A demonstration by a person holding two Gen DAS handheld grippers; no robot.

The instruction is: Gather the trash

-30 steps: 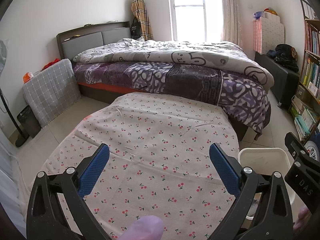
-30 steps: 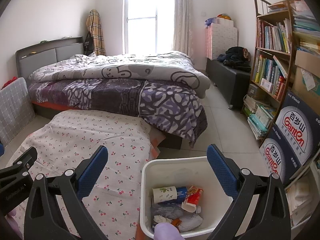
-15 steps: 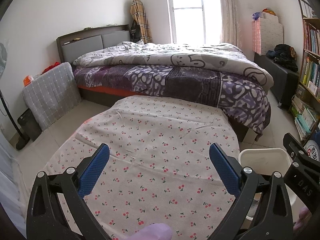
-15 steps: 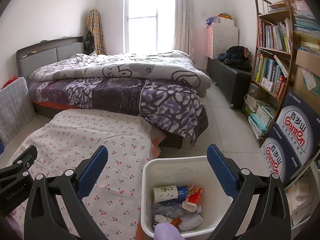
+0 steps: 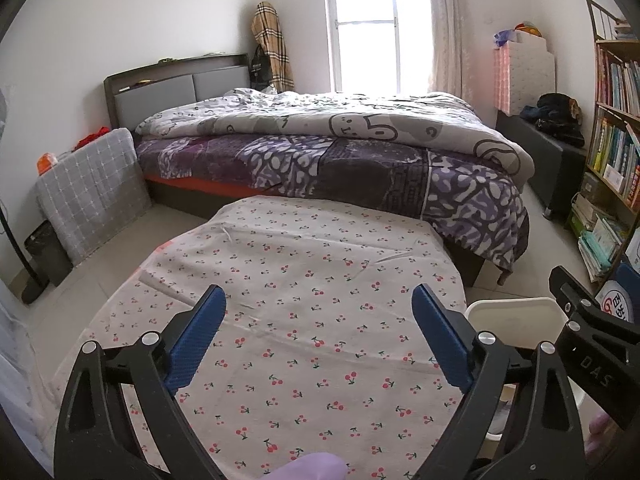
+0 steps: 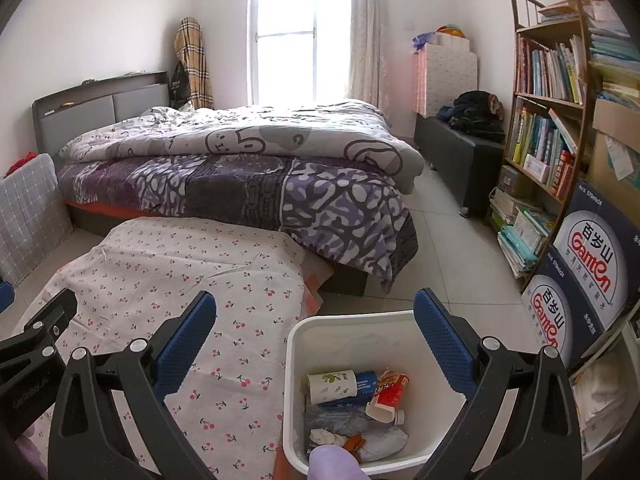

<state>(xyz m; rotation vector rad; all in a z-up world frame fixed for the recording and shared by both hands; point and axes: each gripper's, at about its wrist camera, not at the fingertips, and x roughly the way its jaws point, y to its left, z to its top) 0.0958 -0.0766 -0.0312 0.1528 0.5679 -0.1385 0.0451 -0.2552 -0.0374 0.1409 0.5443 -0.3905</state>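
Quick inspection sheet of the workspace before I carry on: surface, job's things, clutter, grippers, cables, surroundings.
Surface: cherry-print cloth covers the table, creased; no trash seen on it.
Job's things: white bin stands on the floor beside the table's right edge; inside lie a paper cup, a red carton and crumpled wrappers.
Clutter: nothing seen on the cloth.
Grippers: left gripper open over the cloth, its jaws have just been closing a little, nothing between them; right gripper open above the bin, nothing held.
Cables: nothing seen.
Surroundings: bed beyond the table, bookshelf and printed cartons on the right, window at the back.
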